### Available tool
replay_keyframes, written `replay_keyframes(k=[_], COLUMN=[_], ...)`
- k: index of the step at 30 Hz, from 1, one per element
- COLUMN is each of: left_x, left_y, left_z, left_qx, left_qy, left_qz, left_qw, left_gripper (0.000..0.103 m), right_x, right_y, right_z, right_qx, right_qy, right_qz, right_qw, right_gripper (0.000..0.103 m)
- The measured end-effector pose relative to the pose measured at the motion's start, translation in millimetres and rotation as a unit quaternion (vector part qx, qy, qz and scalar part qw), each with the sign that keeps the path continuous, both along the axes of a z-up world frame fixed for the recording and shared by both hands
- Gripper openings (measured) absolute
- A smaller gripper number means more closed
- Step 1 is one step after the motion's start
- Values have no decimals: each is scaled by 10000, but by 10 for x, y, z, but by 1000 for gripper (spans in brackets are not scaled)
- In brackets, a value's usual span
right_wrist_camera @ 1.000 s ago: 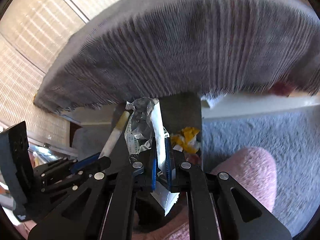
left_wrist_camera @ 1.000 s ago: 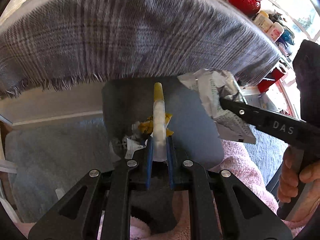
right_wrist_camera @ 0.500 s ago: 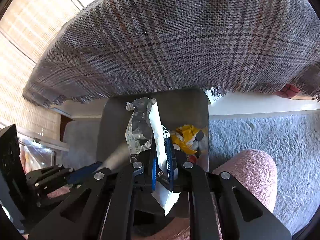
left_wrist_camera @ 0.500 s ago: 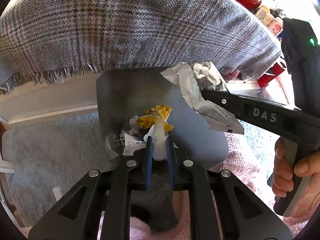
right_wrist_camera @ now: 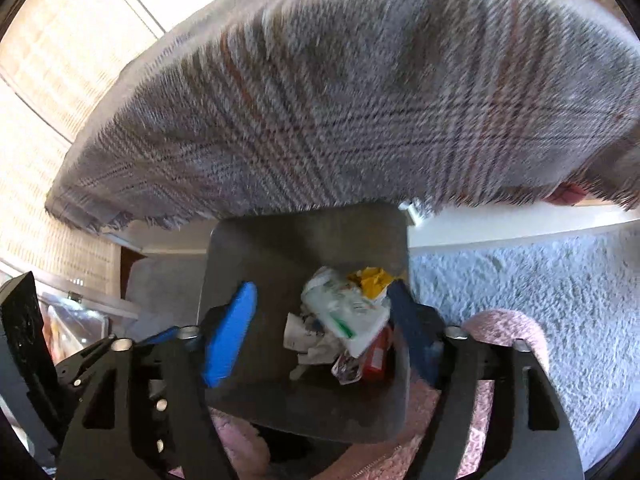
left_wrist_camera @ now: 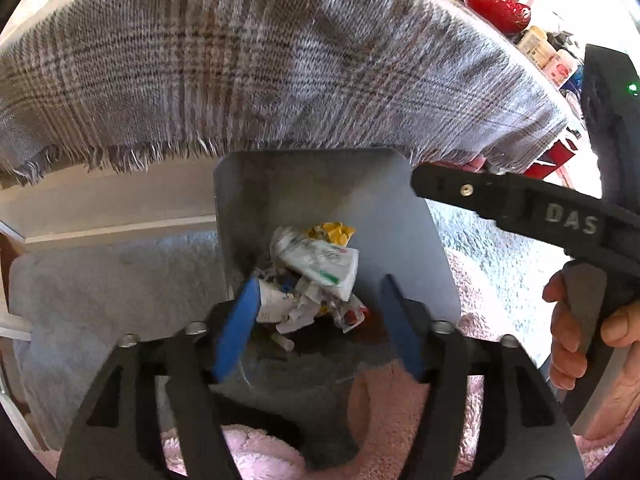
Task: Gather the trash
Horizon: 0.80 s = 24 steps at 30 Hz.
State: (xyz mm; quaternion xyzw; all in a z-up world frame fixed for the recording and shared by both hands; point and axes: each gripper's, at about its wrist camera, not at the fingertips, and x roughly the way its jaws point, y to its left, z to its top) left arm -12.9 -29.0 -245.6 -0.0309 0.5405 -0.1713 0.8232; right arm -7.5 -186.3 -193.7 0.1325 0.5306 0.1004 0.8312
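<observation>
Inside the grey bin (left_wrist_camera: 328, 192), the trash (left_wrist_camera: 316, 276) lies heaped at the bottom: a white wrapper (left_wrist_camera: 324, 264) over yellow scraps (left_wrist_camera: 332, 230). The left gripper (left_wrist_camera: 316, 304) and right gripper (right_wrist_camera: 320, 312) hang above it, jaws spread, holding nothing. A plaid cloth (left_wrist_camera: 256, 68) drapes behind the bin.

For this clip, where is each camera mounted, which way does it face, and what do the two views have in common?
Left wrist: sits on the left gripper, looks down past its open blue fingers into the grey bin; the right gripper and the hand holding it show at right.
Right wrist: sits on the right gripper, fingers open, looks down into the same bin; the left gripper shows at lower left.
Shared: the bin, the white wrapper, the yellow wrapper, the plaid cloth.
</observation>
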Motion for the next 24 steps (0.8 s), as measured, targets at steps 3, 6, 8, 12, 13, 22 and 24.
replay_keyframes(k=[3,6,8,12,13,22,24], left_x=[-26,-42,-48,-57,-66,-113,-120], left_y=[2,6,72,131,145,252,286], left_z=[113,231,286,462,521,1230,1402], left_qx=[-45,-65,-84,-111,-84,156,105], left_qy=[-185,-367,-437,-713,-830,-1979,-2259], left_qz=[28,41,65,196,218,238,300], left_qw=[9998,9993,9990,9972,9963,9798,9736], left_gripper=[92,95,95,95,95,95,95], right_x=[-50,-90,-113,-168,-185,-363,-406], right_y=[5,6,-10,-63,-73,-194,-230], right_z=[141,248,317,476,514,1080,1219], right_qx=[-214,-349,-382,-421,-429,-612,-669], right_qy=[-316,-510,-613,-867,-930,-1911,-2196], right_qz=[-24,35,17,-85,-119,-503,-586], right_qw=[9993,9981,9974,9953,9947,9784,9715], right_gripper=[99,100,100,100,100,100,100])
